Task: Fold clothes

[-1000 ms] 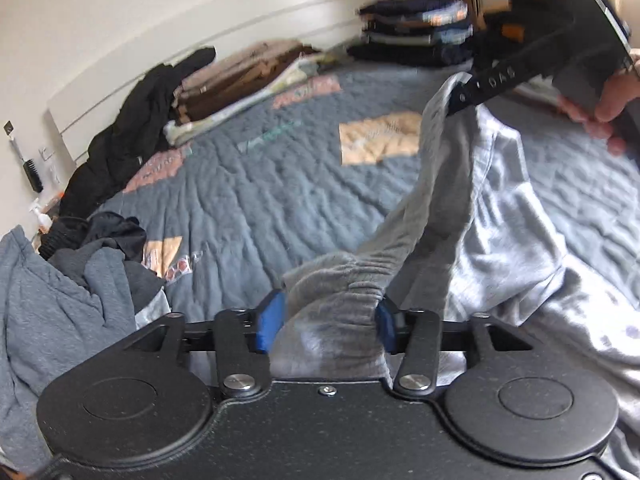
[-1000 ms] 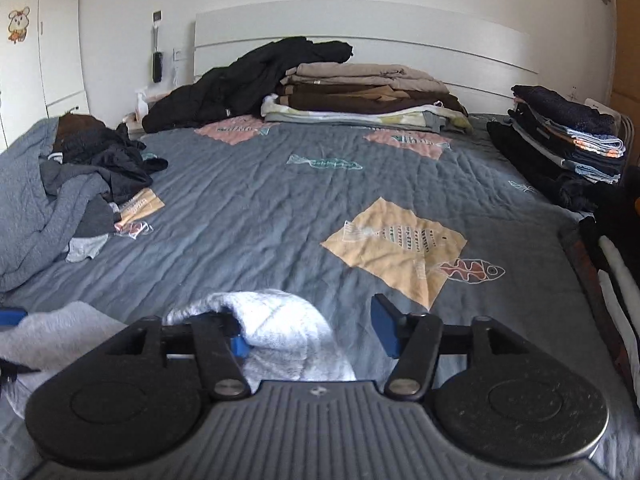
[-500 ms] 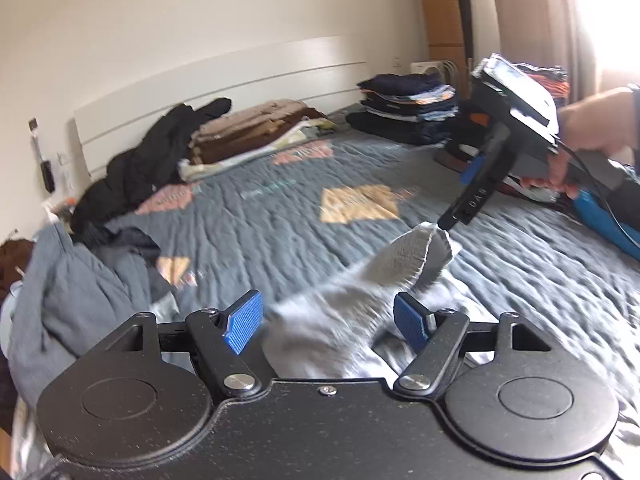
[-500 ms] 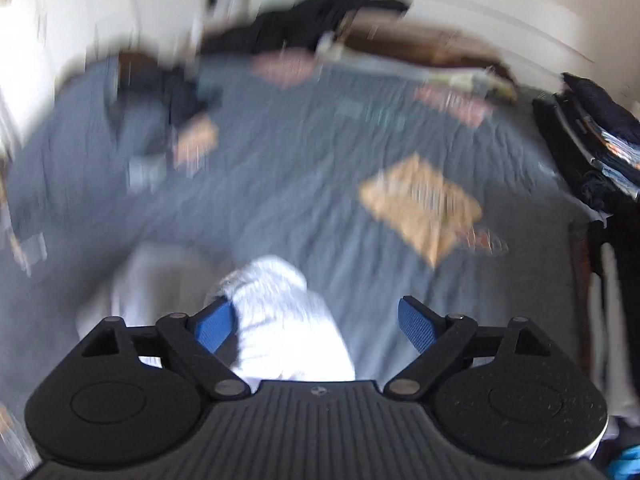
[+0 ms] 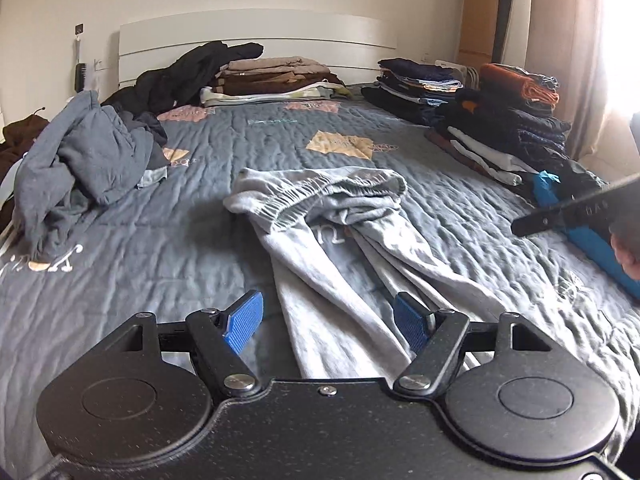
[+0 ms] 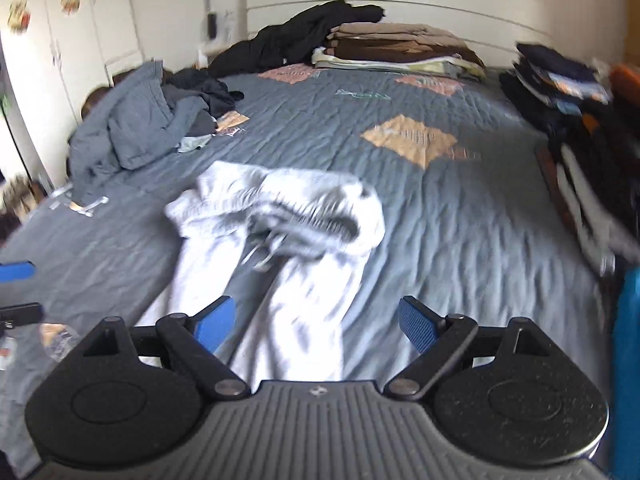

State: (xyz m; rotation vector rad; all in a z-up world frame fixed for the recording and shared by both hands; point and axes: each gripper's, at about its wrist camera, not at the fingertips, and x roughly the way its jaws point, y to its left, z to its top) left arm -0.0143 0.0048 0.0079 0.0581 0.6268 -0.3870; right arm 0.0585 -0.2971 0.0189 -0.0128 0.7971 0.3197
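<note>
Both let go — grey sweatpants [image 5: 320,216] now lie on bed [image 5: 200,248], legs between wide, empty left fingers [image 5: 327,322] & right fingers [image 6: 312,326]; ready for folding.

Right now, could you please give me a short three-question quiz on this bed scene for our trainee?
1. True or false: the grey sweatpants lie flat on the bed, gripped by neither gripper.
2. Which end of the sweatpants lies nearer the headboard: A waistband, B leg cuffs?
3. Fill in: the crumpled unfolded pile lies on the ___ side of the left wrist view.

Key: 1 true; 2 A; 3 left.
</note>
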